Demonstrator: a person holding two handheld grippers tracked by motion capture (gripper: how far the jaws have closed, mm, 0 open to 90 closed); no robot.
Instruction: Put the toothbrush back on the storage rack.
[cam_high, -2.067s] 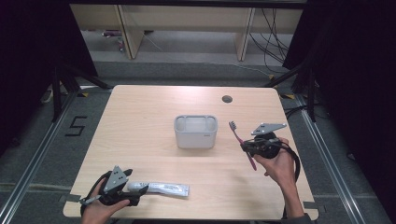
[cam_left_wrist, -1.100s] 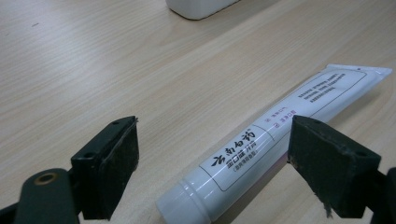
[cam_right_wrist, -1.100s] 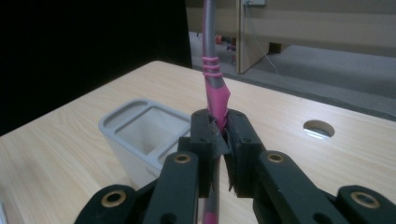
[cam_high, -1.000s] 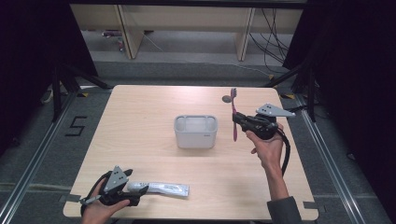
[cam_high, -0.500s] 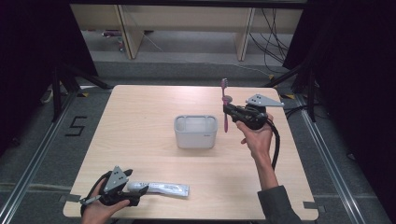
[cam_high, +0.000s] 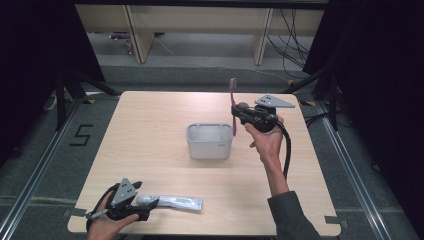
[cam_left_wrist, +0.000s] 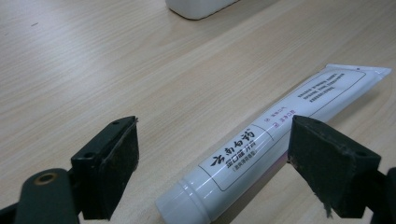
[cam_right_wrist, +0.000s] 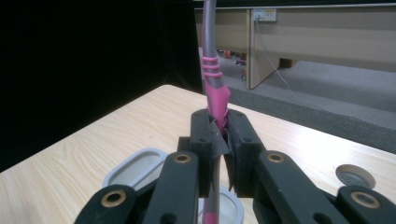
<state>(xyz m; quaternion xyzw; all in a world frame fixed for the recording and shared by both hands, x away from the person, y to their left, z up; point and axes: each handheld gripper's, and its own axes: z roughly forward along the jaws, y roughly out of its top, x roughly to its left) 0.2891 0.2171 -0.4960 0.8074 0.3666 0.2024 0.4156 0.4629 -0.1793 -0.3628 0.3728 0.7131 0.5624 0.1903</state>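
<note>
A pink toothbrush (cam_high: 233, 107) stands nearly upright, head up, with my right gripper (cam_high: 236, 114) shut on its handle just right of the white rectangular cup (cam_high: 210, 141) at the table's middle. In the right gripper view the pink handle (cam_right_wrist: 215, 95) is pinched between the pads, and the cup's rim (cam_right_wrist: 135, 163) lies below. A white toothpaste tube (cam_high: 172, 202) lies flat near the front edge. My left gripper (cam_high: 145, 209) rests at the front left, open, its jaws on either side of the tube's (cam_left_wrist: 261, 144) cap end without pressing on it.
A small round dark hole (cam_right_wrist: 355, 176) sits in the tabletop near the back right, behind the right gripper. Wooden furniture legs and cables stand on the floor beyond the table's (cam_high: 150, 125) far edge.
My right gripper has carried the toothbrush from the right side of the table leftward to the cup's right edge, tilting it upright. The left gripper and tube have stayed put.
</note>
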